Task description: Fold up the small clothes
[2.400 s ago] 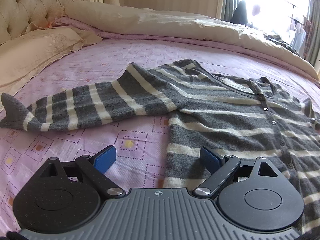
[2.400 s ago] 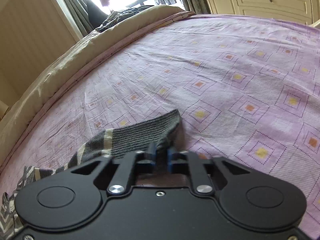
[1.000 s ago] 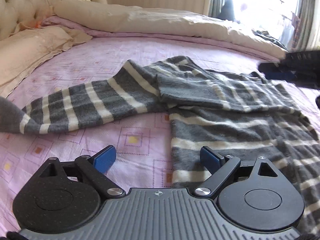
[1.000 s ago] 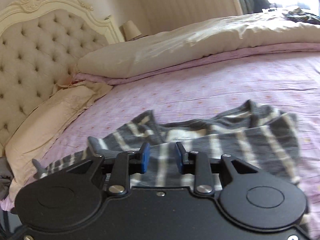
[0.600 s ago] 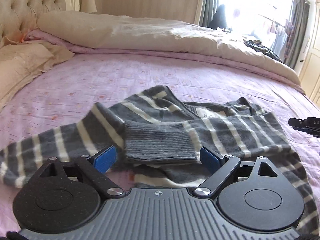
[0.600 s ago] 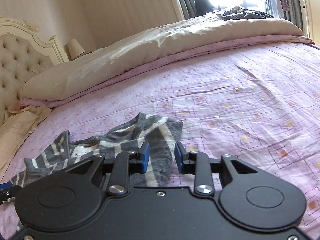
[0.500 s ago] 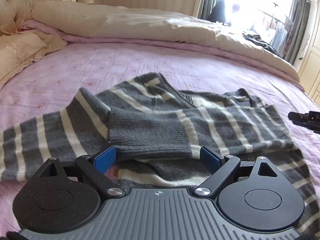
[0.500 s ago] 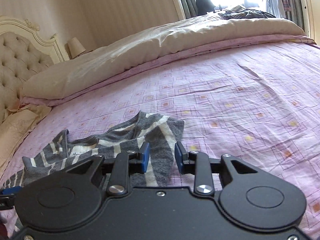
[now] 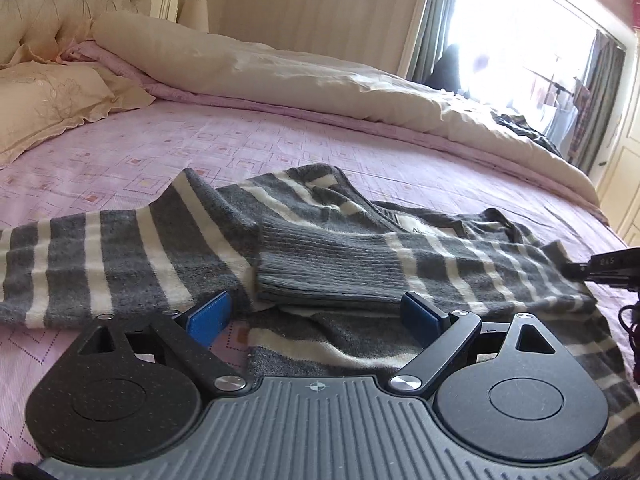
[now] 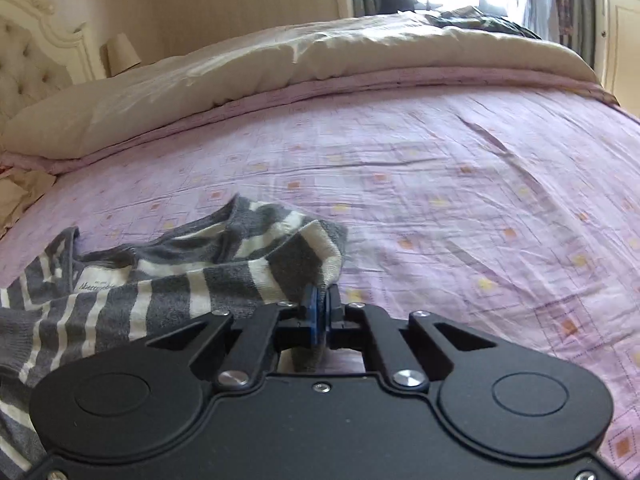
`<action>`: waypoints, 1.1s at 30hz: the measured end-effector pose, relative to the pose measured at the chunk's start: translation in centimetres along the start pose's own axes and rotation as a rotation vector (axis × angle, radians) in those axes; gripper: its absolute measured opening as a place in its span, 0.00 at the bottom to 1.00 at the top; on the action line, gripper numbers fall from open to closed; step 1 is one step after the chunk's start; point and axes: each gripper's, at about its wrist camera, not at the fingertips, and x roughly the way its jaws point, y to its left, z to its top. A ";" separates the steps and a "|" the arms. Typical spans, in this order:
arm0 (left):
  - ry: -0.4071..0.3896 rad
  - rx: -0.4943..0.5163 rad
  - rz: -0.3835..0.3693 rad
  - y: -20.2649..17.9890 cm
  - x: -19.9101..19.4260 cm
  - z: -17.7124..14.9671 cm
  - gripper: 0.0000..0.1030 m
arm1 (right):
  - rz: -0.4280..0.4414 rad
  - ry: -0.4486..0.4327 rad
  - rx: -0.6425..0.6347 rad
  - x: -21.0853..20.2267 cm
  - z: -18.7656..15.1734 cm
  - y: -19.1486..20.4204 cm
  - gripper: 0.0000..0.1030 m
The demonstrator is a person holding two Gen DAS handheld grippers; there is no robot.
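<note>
Since the frames of half a second ago the right gripper (image 10: 320, 312) has come lower onto the striped cardigan (image 9: 360, 256), and its jaws, which stood apart with knit between them, have just been closing; they are now clenched on a fold at the garment's right edge. The cardigan lies on the pink patterned bedsheet (image 10: 460, 200), one sleeve folded across its body. Only the left wrist view shows that sleeve's ribbed grey cuff (image 9: 328, 272), the other sleeve (image 9: 100, 264) stretched out flat to the left, and the embroidered pillow (image 9: 44, 100) by the tufted headboard (image 9: 68, 4). There the left gripper (image 9: 316, 314) hangs released, jaws wide, just before the cuff. Only the right wrist view shows the neck label (image 10: 98, 285) and the pinch itself. Both views show the cream duvet (image 10: 280, 68) rolled along the far side.
</note>
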 end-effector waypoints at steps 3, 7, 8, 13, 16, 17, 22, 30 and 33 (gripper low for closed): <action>0.030 -0.003 0.012 0.1 0.6 0.2 0.89 | 0.025 -0.007 0.039 0.2 -0.4 -1.8 0.05; 0.077 0.002 0.056 -0.4 0.8 1.2 0.89 | 0.024 -0.060 0.083 -1.9 -0.1 -2.3 0.21; 0.084 -0.001 0.073 -0.6 0.7 1.6 0.89 | 0.045 -0.081 0.097 -2.7 0.0 -2.3 0.21; 0.133 0.016 0.122 -1.7 1.5 2.8 0.89 | 0.166 -0.094 0.087 -5.0 -0.2 0.5 0.21; 0.198 0.068 0.174 -2.1 3.0 1.9 0.89 | 0.138 -0.032 0.041 -4.3 -1.7 2.0 0.37; 0.176 0.110 0.182 -2.4 3.0 1.3 0.91 | 0.101 -0.014 0.028 -3.9 -2.4 2.1 0.38; 0.136 0.143 0.182 -2.4 2.6 0.3 0.98 | 0.066 -0.060 0.092 -3.6 -5.1 0.5 0.39; 0.156 0.083 0.079 -1.1 1.0 1.0 0.98 | 0.149 -0.183 0.044 -8.6 -4.3 3.2 0.81; 0.118 0.055 0.095 0.9 -1.4 1.2 0.98 | 0.217 -0.187 0.001 -9.9 -4.8 5.4 0.81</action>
